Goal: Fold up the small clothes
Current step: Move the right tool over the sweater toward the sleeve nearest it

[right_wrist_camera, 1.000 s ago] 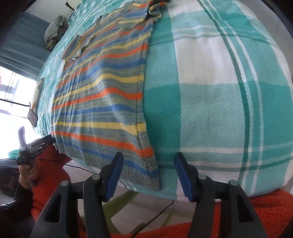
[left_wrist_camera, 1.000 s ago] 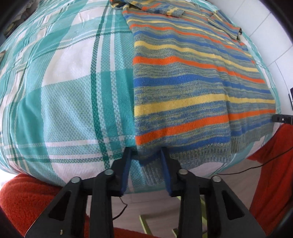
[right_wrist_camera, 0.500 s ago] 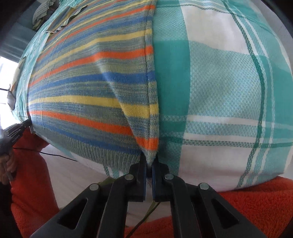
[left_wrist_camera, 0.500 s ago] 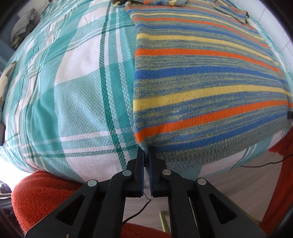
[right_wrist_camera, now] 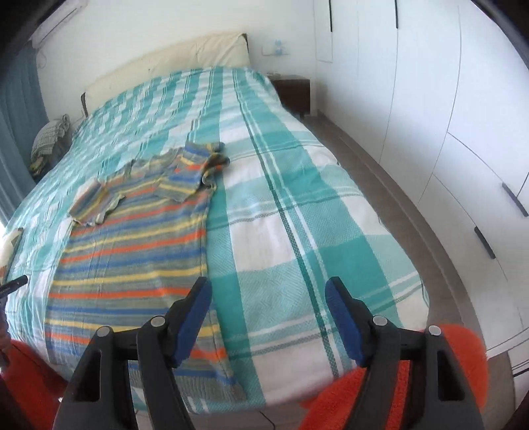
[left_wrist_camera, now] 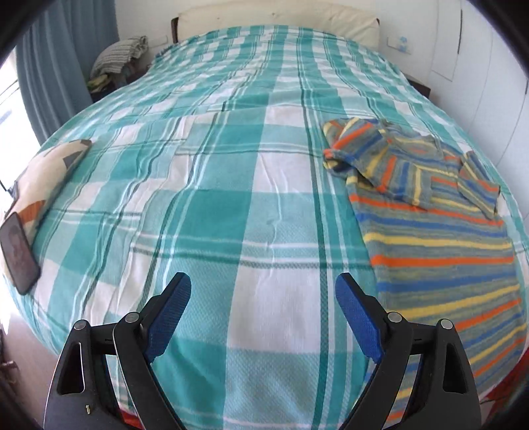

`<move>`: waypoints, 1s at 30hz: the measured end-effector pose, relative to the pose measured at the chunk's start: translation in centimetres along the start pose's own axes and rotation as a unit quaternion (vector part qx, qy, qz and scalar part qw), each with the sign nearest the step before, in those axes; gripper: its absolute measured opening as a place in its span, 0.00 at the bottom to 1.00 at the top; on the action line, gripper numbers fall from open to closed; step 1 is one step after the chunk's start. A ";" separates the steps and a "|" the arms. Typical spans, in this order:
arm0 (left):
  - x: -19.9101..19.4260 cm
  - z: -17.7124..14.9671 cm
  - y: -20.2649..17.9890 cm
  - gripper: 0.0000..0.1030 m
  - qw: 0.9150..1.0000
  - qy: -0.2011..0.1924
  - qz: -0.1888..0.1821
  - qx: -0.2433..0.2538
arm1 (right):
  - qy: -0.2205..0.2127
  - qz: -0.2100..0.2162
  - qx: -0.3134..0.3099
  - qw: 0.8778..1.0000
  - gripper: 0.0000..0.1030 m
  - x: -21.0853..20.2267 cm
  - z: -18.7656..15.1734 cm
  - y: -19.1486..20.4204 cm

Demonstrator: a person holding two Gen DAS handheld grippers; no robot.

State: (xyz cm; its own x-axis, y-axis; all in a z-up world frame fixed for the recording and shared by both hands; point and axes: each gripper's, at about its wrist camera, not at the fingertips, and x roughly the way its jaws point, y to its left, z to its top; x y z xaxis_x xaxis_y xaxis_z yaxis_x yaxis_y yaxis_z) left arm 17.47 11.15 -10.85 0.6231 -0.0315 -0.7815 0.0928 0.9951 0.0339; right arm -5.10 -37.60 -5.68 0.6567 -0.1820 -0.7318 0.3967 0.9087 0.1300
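A striped knit sweater in orange, blue, yellow and grey lies flat on the teal plaid bedspread, sleeves folded in over its upper part. It also shows in the right wrist view. My left gripper is open and empty, held above the bed to the left of the sweater's hem. My right gripper is open and empty, held above the bed just right of the sweater's lower right edge.
A dark phone and a patterned cushion lie at the bed's left edge. White wardrobe doors and a floor strip run along the right. A cream headboard and a clothes pile stand at the far end.
Both grippers were shut on the sweater's hem corners half a second ago. Now both are open, empty, and pulled back high above the bed; the sweater lies flat.
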 end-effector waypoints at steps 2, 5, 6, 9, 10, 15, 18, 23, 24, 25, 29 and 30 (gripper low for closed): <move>2.8 2.2 -0.8 0.89 1.000 -0.017 0.011 0.014 | 0.005 0.030 -0.002 1.000 0.71 1.1 -0.3 1.5; 9.5 3.6 -0.8 0.99 0.998 0.051 0.006 0.027 | 0.028 0.037 -0.069 0.997 0.71 2.4 -1.6 4.6; 11.8 3.1 -0.6 1.00 0.996 0.086 0.000 0.027 | 0.031 0.040 -0.085 0.995 0.71 2.4 -2.6 5.4; 11.0 1.6 0.9 1.00 0.999 0.004 -0.039 -0.015 | 0.039 0.047 -0.116 0.991 0.71 2.6 -4.2 6.9; 10.9 1.4 0.9 1.00 0.999 0.004 -0.037 -0.013 | 0.041 0.046 -0.122 0.991 0.71 2.7 -4.3 7.3; 10.7 1.2 0.6 1.00 1.000 0.004 -0.031 -0.003 | 0.048 0.037 -0.133 0.989 0.71 3.4 -5.0 8.1; 10.8 1.3 0.6 1.00 1.000 0.004 -0.031 -0.002 | 0.046 0.031 -0.134 0.989 0.71 3.7 -4.9 8.3; 10.8 1.3 0.5 1.00 1.000 0.004 -0.031 -0.003 | 0.058 0.027 -0.150 0.987 0.71 4.5 -5.1 9.6; 10.9 1.4 0.6 1.00 1.000 0.004 -0.031 -0.003 | 0.061 0.028 -0.156 0.986 0.71 4.6 -5.2 10.0; 10.9 1.4 0.6 1.00 1.000 0.004 -0.031 -0.003 | 0.063 0.028 -0.162 0.984 0.71 4.7 -5.3 10.4; 10.9 1.4 0.5 1.00 1.000 0.004 -0.031 -0.003 | 0.066 0.030 -0.192 0.979 0.71 4.7 -5.9 12.2; 10.9 1.4 0.5 1.00 1.000 0.004 -0.031 -0.003 | 0.068 0.030 -0.200 0.977 0.71 4.8 -6.1 12.6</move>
State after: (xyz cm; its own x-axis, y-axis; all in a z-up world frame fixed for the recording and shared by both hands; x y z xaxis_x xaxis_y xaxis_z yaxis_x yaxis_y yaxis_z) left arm 25.43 11.21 -18.52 0.6103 -0.0921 -0.7868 0.1260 0.9919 -0.0184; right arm -0.87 -24.74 -11.64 0.5686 -0.0977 -0.8168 0.0605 0.9952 -0.0770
